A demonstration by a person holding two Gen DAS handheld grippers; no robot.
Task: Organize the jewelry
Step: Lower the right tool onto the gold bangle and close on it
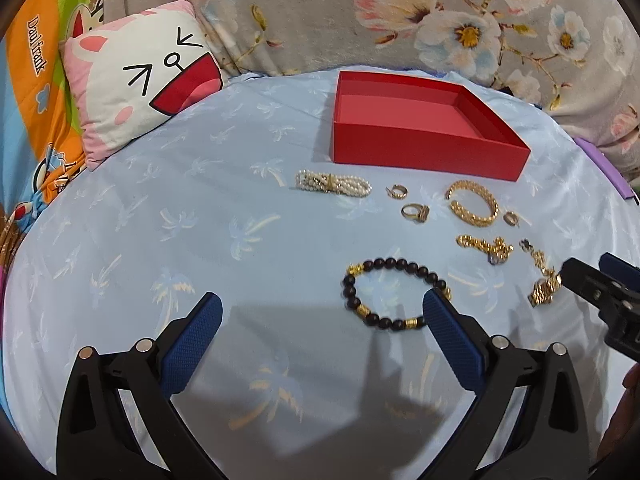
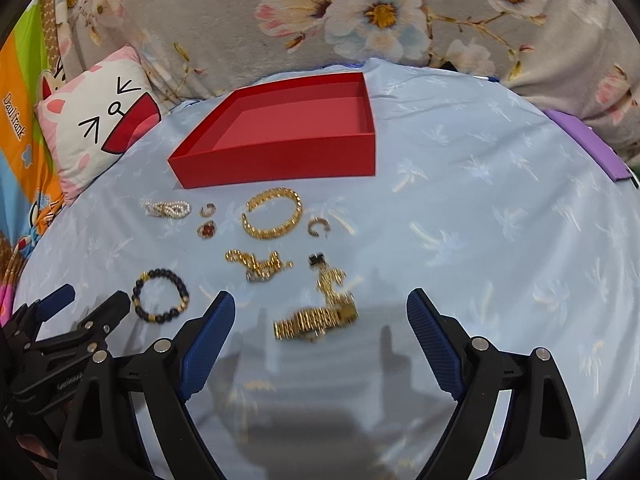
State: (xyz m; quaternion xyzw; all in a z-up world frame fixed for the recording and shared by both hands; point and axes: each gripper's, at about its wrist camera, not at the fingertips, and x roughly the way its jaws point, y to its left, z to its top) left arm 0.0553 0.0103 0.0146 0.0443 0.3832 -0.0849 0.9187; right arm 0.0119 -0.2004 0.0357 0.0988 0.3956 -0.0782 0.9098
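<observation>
An empty red box (image 1: 424, 148) (image 2: 280, 156) sits at the back of the blue cloth. In front of it lie a pearl bracelet (image 1: 333, 184) (image 2: 168, 209), rings (image 1: 415, 213) (image 2: 207, 229), a gold bangle (image 1: 473, 203) (image 2: 273, 213), a gold chain (image 1: 485, 246) (image 2: 256, 265), a gold watch (image 1: 545, 290) (image 2: 316, 321) and a black bead bracelet (image 1: 394, 294) (image 2: 160, 296). My left gripper (image 1: 322, 314) is open, its right finger at the bead bracelet. My right gripper (image 2: 321, 312) is open just before the gold watch.
A cartoon cat pillow (image 1: 140, 76) (image 2: 96, 128) lies at the back left. A floral blanket (image 1: 440, 16) rises behind the box. A purple edge (image 2: 588, 148) shows at the far right.
</observation>
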